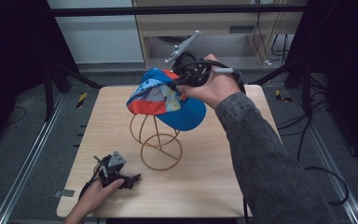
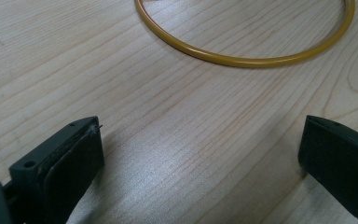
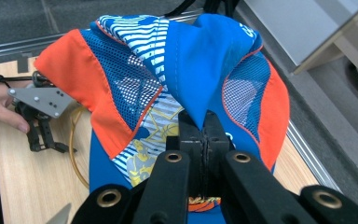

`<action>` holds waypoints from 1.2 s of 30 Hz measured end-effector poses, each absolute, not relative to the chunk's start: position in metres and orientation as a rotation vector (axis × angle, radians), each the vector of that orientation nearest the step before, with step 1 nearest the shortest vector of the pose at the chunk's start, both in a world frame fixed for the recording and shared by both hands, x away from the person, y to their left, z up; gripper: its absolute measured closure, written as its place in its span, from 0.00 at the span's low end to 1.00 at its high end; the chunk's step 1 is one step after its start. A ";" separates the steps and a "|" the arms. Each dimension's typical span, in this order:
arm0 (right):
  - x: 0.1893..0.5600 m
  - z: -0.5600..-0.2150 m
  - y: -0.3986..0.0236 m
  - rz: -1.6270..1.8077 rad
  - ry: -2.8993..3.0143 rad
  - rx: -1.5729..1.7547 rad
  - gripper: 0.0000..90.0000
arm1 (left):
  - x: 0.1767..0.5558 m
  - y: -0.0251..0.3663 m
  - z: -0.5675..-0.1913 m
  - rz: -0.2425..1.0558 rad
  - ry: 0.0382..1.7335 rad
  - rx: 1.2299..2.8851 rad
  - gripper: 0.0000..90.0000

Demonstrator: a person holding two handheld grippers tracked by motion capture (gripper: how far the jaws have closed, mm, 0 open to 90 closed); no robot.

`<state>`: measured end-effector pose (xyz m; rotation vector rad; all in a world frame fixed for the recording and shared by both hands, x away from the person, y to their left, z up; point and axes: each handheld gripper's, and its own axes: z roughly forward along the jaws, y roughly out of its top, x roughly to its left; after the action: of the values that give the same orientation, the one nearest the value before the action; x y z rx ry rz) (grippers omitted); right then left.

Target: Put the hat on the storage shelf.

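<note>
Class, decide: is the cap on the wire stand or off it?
Off. The right gripper pinches the cap and holds it above the wire stand.

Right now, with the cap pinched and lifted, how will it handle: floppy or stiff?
Likely floppy: the cap bunches into a fold where the right tool pinches it. Probably light, since mesh panels show. The brim holds its curve, so seemingly stiffer.

Your high view looks forward and down on the whole table (image 1: pixel 200 186) from above your side. Your left gripper view sits very near the wood, facing the wire stand (image 2: pixel 242 59). Your right gripper view looks close along its jaws at the cap (image 3: pixel 191 70). All three share the stand.
</note>
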<state>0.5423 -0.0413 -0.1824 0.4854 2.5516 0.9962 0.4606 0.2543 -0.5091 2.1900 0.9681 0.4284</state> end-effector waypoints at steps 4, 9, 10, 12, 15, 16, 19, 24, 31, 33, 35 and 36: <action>0.547 -0.182 -0.029 0.987 2.564 0.478 1.00 | 0.461 0.254 -0.509 0.428 0.968 2.190 0.00; 0.550 -0.181 -0.019 0.976 2.577 0.467 1.00 | 0.461 0.254 -0.509 0.428 0.968 2.190 0.00; 0.550 -0.181 -0.019 0.976 2.577 0.467 1.00 | 0.461 0.254 -0.509 0.428 0.968 2.190 0.00; 0.550 -0.183 -0.014 0.963 2.587 0.454 1.00 | 0.461 0.254 -0.509 0.428 0.968 2.190 0.00; 0.551 -0.183 -0.012 0.954 2.590 0.452 1.00 | 0.461 0.254 -0.509 0.428 0.968 2.190 0.00; 0.552 -0.185 -0.009 0.944 2.599 0.450 1.00 | 0.461 0.254 -0.509 0.429 0.968 2.190 0.00; 0.553 -0.188 -0.006 0.926 2.608 0.446 1.00 | 0.461 0.254 -0.509 0.429 0.968 2.190 0.00; 0.554 -0.196 0.002 0.902 2.637 0.437 1.00 | 0.461 0.254 -0.509 0.426 0.967 2.188 0.00; 0.556 -0.204 0.011 0.874 2.659 0.425 1.00 | 0.461 0.254 -0.509 0.427 0.968 2.190 0.00; 0.557 -0.207 0.015 0.870 2.670 0.425 1.00 | 0.461 0.254 -0.509 0.428 0.968 2.190 0.00; 0.557 -0.208 0.017 0.868 2.669 0.420 1.00 | 0.461 0.254 -0.509 0.428 0.968 2.190 0.00; 0.557 -0.210 0.019 0.870 2.676 0.418 1.00 | 0.461 0.254 -0.509 0.428 0.968 2.190 0.00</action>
<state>0.5570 0.0188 -0.2095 0.4182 2.6763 0.8703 0.4606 0.2541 -0.5090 2.1902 0.9679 0.4280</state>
